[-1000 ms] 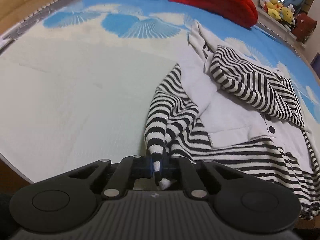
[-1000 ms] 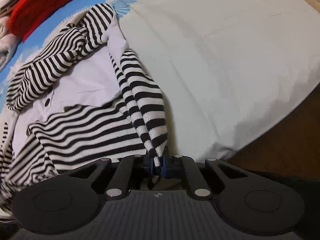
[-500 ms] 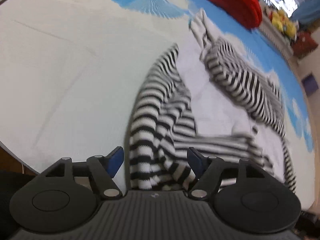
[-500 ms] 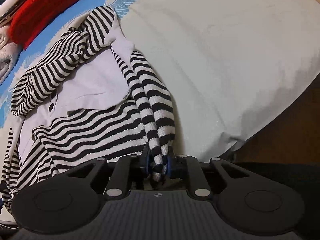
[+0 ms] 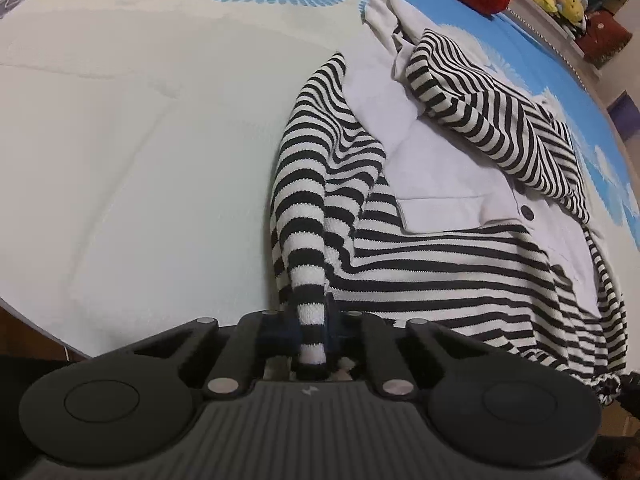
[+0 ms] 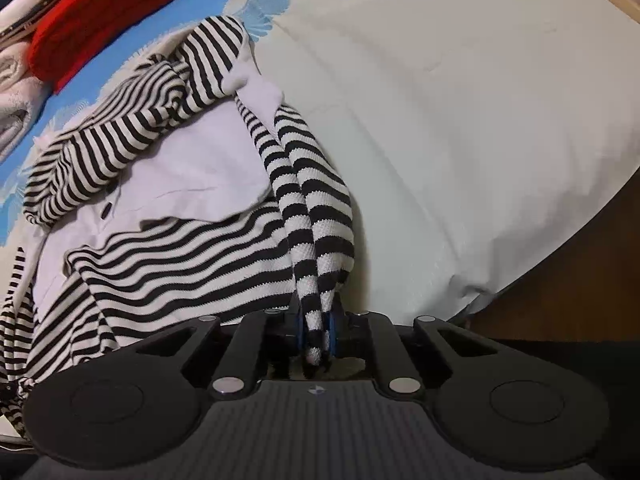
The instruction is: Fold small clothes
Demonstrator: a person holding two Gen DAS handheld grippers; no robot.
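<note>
Two grips: both on one striped cardigan [image 5: 460, 248], one gripper per sleeve end.
Landmark: bed edge nearest the grippers [image 5: 132, 300]; all places below are told from it.
Garment place: lies on the pale sheet just beyond that edge, its white front panel and hood further in.
Left gripper [image 5: 314, 332]: jaws closing, nearly together, pads pressed on a bunched striped sleeve [image 5: 308, 240] at the edge.
Right gripper [image 6: 314, 330]: jaws closing, narrow, pads pinching the other sleeve [image 6: 316, 216], also at the edge.
Risk, slip: each hold takes only the twisted sleeve tip; a pull away from the edge could likely draw the knit out of the pads.
Risk, drag: uneven pulling would probably slide the body over the edge.
Risk, crooked fold: the sleeves are roped and the hood [image 6: 132, 120] is heaped; folding now would likely trap wrinkles.
Risk, neighbours: red knit [image 6: 104, 8], far from the edge, seems clear.
</note>
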